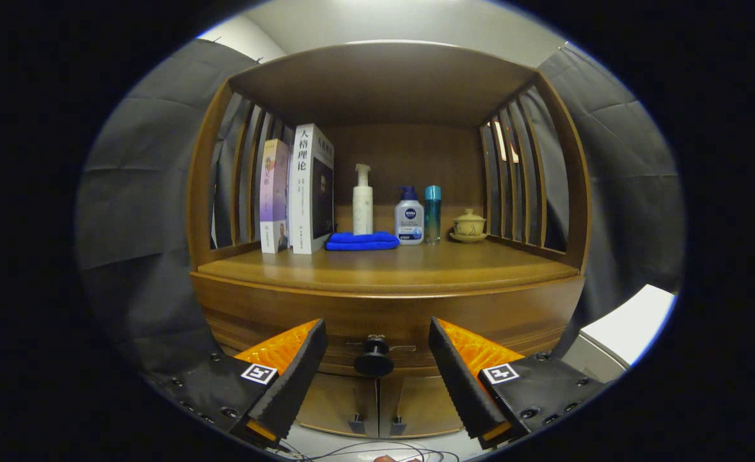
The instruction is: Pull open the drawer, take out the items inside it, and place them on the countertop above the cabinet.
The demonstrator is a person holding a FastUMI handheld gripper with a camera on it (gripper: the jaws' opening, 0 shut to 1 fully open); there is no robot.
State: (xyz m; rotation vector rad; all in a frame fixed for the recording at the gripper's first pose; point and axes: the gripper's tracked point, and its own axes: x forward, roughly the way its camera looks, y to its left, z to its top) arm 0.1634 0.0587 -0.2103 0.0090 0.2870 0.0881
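A wooden cabinet point(383, 301) faces the gripper point(377, 343), whose jaws stand wide apart and hold nothing. Between the fingers, at six o'clock, sits the dark round knob point(374, 360) of the drawer point(383, 321), which looks closed, though the fisheye curve makes the seam hard to judge. The knob is ahead of the fingertips, not touching them. Above the drawer, at twelve o'clock, runs the countertop point(415, 266). On it from nine to three o'clock stand two books point(300, 189), a folded blue cloth point(361, 241), a white pump bottle point(362, 202), a squat bottle point(409, 221), a teal bottle point(433, 212) and a lidded cup point(469, 224). Two lower doors point(377, 401) hang below the drawer.
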